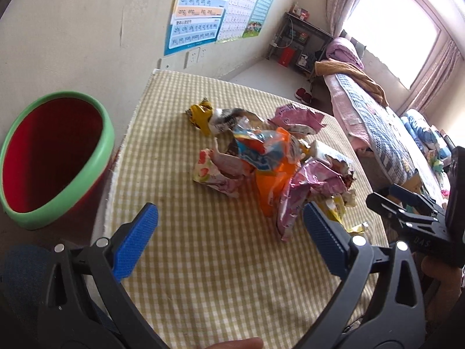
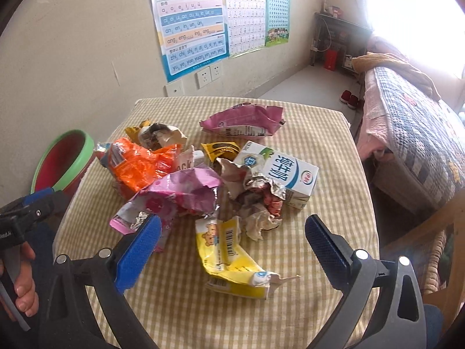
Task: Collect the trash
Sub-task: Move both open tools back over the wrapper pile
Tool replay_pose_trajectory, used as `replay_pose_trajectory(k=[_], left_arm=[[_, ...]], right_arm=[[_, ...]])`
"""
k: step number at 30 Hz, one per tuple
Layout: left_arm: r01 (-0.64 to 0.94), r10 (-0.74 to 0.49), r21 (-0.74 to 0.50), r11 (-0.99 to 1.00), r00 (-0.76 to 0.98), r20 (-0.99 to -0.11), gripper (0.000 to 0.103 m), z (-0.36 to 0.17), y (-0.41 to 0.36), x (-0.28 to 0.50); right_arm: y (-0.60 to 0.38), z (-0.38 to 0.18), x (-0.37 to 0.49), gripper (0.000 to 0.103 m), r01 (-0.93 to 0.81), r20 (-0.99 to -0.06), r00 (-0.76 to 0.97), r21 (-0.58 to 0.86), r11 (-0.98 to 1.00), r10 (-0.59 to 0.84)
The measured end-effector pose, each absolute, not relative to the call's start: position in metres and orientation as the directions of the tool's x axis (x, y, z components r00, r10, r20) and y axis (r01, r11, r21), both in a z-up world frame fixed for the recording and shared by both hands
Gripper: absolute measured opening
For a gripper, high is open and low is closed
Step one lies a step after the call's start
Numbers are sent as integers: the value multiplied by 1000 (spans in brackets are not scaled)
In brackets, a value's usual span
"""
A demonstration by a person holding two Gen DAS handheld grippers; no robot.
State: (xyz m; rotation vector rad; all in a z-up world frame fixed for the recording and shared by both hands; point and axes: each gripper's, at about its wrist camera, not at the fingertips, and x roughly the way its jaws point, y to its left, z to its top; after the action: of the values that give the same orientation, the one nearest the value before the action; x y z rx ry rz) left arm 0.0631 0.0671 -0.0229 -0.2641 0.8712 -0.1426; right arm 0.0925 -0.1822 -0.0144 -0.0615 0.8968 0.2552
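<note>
A heap of trash lies on the checked tablecloth point(image 2: 319, 232): an orange wrapper point(image 2: 139, 168), pink foil wrappers point(image 2: 186, 192), a white milk carton point(image 2: 284, 171), crumpled paper point(image 2: 255, 203) and a flattened yellow carton point(image 2: 229, 258). The same orange wrapper point(image 1: 270, 174) shows in the left wrist view. My right gripper point(image 2: 232, 241) hangs open just above the yellow carton, holding nothing. Nearer than the heap and above bare cloth, my left gripper point(image 1: 229, 226) is open and empty. A red bin with a green rim point(image 1: 55, 157) stands left of the table.
The table's far edge meets a wall with posters point(image 2: 191, 20) and sockets. A bed with a quilt point(image 2: 415, 139) runs along the right. A metal shelf point(image 2: 340, 40) stands in the far corner. A hand point(image 2: 23, 288) grips the left tool.
</note>
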Motion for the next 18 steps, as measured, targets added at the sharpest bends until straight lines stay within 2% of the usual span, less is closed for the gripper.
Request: replay_pose_trajectory(k=[6,18], left_arm=[[93,-277,-276,957,588,-760,98,-38,30,72],[112,-298,-284,952,539,-788,97,-61,16,94]], right_arm=[[-201,-35,95,96,-207,-809,558,81,975,186],[-202,-77,93,96,-226,-868,448,120,967,213]])
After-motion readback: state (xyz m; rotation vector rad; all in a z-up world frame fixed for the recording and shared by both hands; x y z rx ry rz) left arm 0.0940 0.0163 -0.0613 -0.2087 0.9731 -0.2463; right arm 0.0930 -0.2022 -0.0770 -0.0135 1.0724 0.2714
